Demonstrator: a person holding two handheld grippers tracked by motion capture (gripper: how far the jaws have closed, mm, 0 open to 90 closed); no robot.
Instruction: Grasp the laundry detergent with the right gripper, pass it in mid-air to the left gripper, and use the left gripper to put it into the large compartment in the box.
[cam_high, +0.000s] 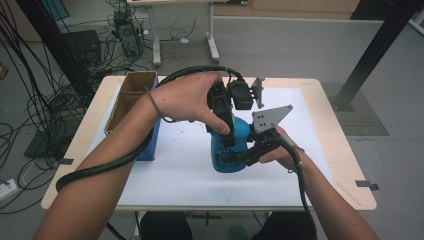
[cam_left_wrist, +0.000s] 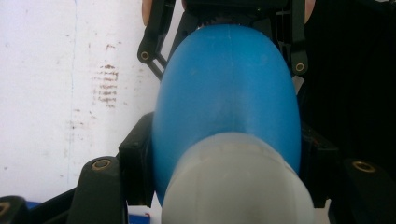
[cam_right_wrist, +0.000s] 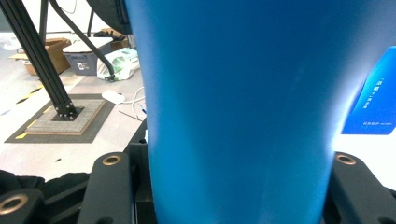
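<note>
Forearms reach in from the near edge. Left gripper (cam_high: 223, 131) clamps the blue bottle (cam_high: 229, 150) from above, near its pale cap (cam_left_wrist: 238, 182); right gripper (cam_high: 245, 156) clamps its lower body. Bottle upright mid-table, cap seemingly unopened. Cardboard box (cam_high: 131, 92) at far left corner; contents hidden.

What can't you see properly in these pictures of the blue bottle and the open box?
- Blue bottle: in the high view, the left hand and left gripper cover its top.
- Bottle's base: in the right gripper view the bottle runs past the picture's edges.
- Pale cap: blurred and cut off by the bottom edge in the left gripper view.
- Cardboard box: its inside is too shadowed to tell the contents.
</note>
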